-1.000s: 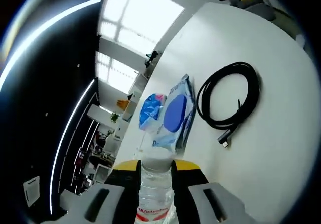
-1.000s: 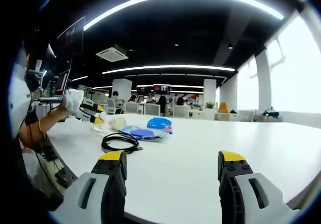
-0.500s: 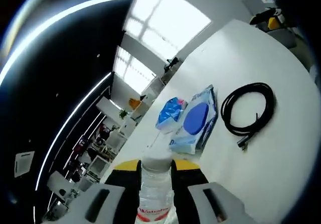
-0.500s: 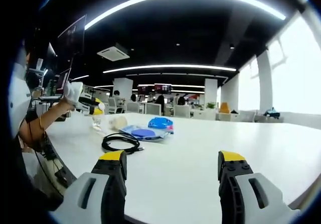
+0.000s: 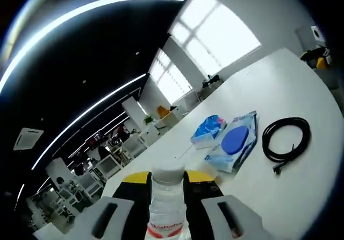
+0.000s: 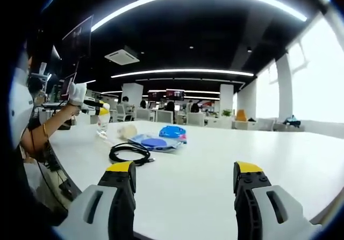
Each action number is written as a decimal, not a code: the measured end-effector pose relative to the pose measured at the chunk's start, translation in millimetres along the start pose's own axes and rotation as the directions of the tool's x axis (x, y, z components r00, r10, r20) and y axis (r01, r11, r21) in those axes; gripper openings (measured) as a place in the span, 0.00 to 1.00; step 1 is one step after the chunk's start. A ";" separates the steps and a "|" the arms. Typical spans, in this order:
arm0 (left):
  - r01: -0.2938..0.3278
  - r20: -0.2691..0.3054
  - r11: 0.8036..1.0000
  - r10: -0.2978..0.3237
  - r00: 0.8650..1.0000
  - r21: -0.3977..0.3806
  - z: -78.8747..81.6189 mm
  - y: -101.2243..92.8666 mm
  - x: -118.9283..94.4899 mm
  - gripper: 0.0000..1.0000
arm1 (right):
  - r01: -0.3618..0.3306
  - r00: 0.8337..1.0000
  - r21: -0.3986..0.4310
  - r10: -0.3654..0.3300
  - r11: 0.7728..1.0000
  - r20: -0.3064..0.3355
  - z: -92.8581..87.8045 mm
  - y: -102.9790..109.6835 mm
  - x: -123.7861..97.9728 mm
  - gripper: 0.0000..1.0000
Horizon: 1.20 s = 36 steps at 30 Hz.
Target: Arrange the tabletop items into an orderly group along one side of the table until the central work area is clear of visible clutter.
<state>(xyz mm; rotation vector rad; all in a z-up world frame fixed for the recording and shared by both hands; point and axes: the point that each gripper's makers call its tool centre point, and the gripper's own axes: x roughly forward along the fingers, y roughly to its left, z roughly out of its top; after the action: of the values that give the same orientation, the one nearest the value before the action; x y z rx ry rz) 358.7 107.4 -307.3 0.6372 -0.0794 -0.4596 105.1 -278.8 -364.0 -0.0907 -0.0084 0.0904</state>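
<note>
Clear plastic, thin-walled and smooth, is what is being gripped: a transparent water bottle with a white cap and red label [image 5: 166, 207] is being held upright between the yellow-tipped jaws of the left gripper [image 5: 166, 197], which are clenched on its body just below the neck. In the right gripper view the same bottle [image 6: 103, 122] is being carried above the far left part of the white round-edged table [image 6: 215, 159], beside the person's gloved hand [image 6: 78, 93]. Whether it is touching the surface cannot be told. Such a bottle is judged light and slippery, and its walls are likely to give under pressure, so a hold near the stiffer shoulder is being favoured.

The right gripper [image 6: 185, 197] is being kept released, jaws wide apart with nothing between them, low over the table's near side.

On the table, a black coiled cable [image 5: 285, 143] is lying near a flat pale-blue wet-wipes pack with a round blue lid [image 5: 234, 146], which is touching a crinkled blue-and-white packet [image 5: 207, 129]. These are judged soft and limp; the cable would be best taken across its bundled loops.
</note>
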 end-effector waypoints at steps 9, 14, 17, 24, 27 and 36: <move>-0.021 0.012 0.999 0.021 1.000 -0.029 -2.8 7.3 -0.4 0.22 | -0.011 1.000 0.001 0.011 1.000 -0.008 -2.4 4.0 4.1 0.71; -0.028 0.055 0.997 0.033 0.998 -0.075 -3.5 11.0 -1.1 0.22 | -0.011 1.000 0.001 0.011 1.000 -0.010 -2.6 3.7 5.3 0.71; -0.026 0.065 0.996 0.032 0.997 -0.081 -3.6 13.6 -1.8 0.22 | -0.010 1.000 0.001 0.010 1.000 -0.012 -2.9 3.5 6.1 0.71; -0.068 0.051 0.982 0.078 0.996 -0.174 -7.2 31.2 -0.6 0.22 | -0.022 1.000 0.002 0.022 1.000 -0.010 -2.5 6.6 10.0 0.71; -0.087 0.051 0.971 0.100 0.994 -0.221 -10.3 40.1 -0.8 0.22 | -0.023 1.000 -0.001 0.023 1.000 -0.014 -3.3 6.5 9.9 0.71; -0.130 0.041 0.941 0.150 0.988 -0.312 -19.8 65.2 -5.5 0.21 | -0.017 1.000 -0.001 0.017 1.000 -0.004 0.7 3.4 9.1 0.71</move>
<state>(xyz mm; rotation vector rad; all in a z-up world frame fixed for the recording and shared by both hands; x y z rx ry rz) 383.3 166.8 -284.3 0.3066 -0.1101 -0.3450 113.9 -274.5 -363.6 -0.0925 -0.0036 0.1073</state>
